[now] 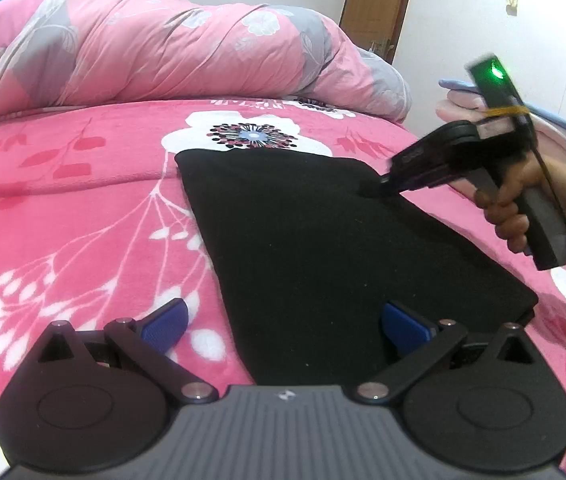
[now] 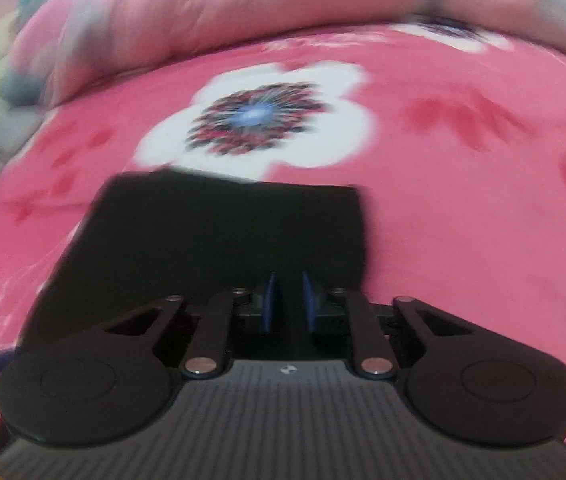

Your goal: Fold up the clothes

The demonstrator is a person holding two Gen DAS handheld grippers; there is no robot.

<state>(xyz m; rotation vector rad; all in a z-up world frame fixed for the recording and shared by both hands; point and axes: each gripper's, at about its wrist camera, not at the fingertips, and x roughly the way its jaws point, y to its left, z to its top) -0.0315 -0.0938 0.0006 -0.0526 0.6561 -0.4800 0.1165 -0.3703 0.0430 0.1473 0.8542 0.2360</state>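
Observation:
A black garment (image 1: 323, 240), folded into a flat slab, lies on the pink flowered blanket (image 1: 83, 220). My left gripper (image 1: 283, 326) hovers open over its near left edge, one blue pad (image 1: 165, 322) above the blanket and the other above the cloth. A hand (image 1: 519, 204) holds my right gripper (image 1: 375, 189), whose tip rests on the garment near its far right edge. In the blurred right wrist view that gripper (image 2: 287, 280) is shut, its blue pads (image 2: 269, 300) a sliver apart over the black garment (image 2: 203, 240). Whether cloth is pinched between them I cannot tell.
A rolled pink and grey quilt (image 1: 163, 48) lies across the far side of the bed. Folded pale clothes (image 1: 463, 100) are stacked at the far right behind the right gripper. A brown door (image 1: 379, 4) and a white wall stand beyond.

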